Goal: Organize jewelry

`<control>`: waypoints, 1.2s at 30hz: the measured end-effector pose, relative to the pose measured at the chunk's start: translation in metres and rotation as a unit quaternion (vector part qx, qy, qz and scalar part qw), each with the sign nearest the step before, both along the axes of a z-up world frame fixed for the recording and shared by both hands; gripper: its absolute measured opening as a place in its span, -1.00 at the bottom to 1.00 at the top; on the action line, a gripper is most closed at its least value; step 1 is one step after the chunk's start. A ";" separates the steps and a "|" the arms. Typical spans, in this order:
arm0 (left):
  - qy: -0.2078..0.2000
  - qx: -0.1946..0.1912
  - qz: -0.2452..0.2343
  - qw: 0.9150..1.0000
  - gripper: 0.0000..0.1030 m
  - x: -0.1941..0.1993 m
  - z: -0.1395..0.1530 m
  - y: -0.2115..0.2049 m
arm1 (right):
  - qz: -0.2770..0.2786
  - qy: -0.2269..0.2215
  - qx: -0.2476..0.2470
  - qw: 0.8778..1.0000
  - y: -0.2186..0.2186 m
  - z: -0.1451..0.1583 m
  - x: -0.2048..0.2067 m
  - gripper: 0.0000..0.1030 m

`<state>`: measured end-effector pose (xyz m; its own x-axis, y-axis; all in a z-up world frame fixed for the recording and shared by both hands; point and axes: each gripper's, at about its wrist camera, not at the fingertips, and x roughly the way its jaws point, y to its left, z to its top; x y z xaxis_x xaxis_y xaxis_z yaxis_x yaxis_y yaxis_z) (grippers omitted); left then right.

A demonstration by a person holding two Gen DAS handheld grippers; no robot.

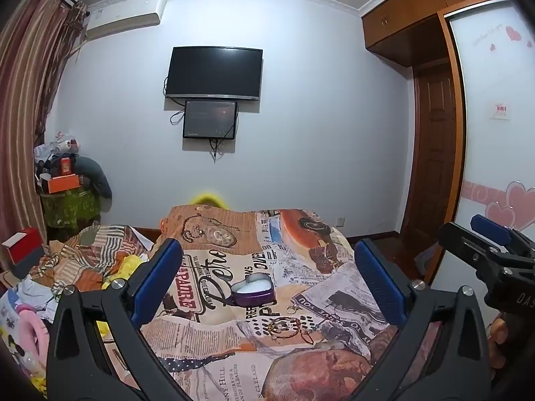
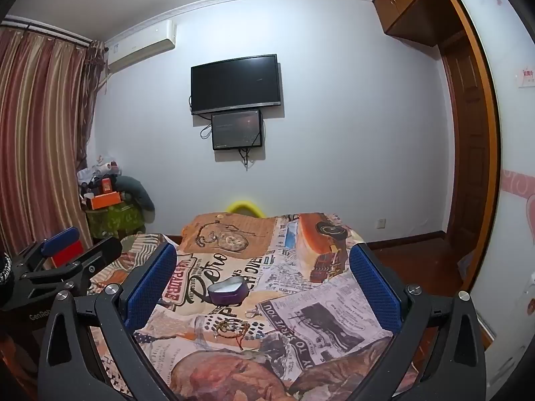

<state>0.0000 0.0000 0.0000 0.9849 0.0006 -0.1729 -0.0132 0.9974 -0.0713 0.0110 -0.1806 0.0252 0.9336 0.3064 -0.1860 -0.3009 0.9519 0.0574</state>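
Jaws on both tools stand spread wide with nothing between them. The left gripper [image 1: 267, 277] fills the lower half of the left wrist view, its blue pads [image 1: 157, 277] angled outward and tipped slightly down toward the bed [image 1: 334, 267]. The right gripper [image 2: 264, 280] holds the same pose in its own view, level with a slight downward tilt. Each tool shows in the other's picture: the right one at the right edge of the left wrist view, the left one at the left edge of the right wrist view, so the two sit side by side and apart.

A purple heart-shaped tin [image 1: 254, 289] rests open on the printed bedspread, centre of frame, between the spread pads as seen from either camera. Its white lining faces up; in the left wrist view its pointed end turns toward the lower left and its lobes toward the upper right. Just below it in the frame lies a small ring [image 1: 291, 308], apart from the tin. Lower still, a tangle of bracelets [image 1: 284, 327] lies flat on the cloth, its long spread running left to right across the picture; single pieces are hard to tell apart. Neither tool touches the tin or the jewelry.
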 end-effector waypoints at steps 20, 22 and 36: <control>0.009 0.002 0.006 1.000 1.00 0.002 -0.008 0.002 | 0.002 0.001 -0.005 1.000 0.007 -0.003 -0.003 0.99; 0.010 0.003 0.006 1.000 1.00 0.003 -0.008 0.001 | 0.001 0.002 -0.005 1.000 0.006 -0.002 -0.001 0.99; 0.011 0.005 0.007 1.000 1.00 0.004 -0.006 0.001 | 0.004 0.006 -0.004 1.000 0.009 -0.008 -0.002 0.99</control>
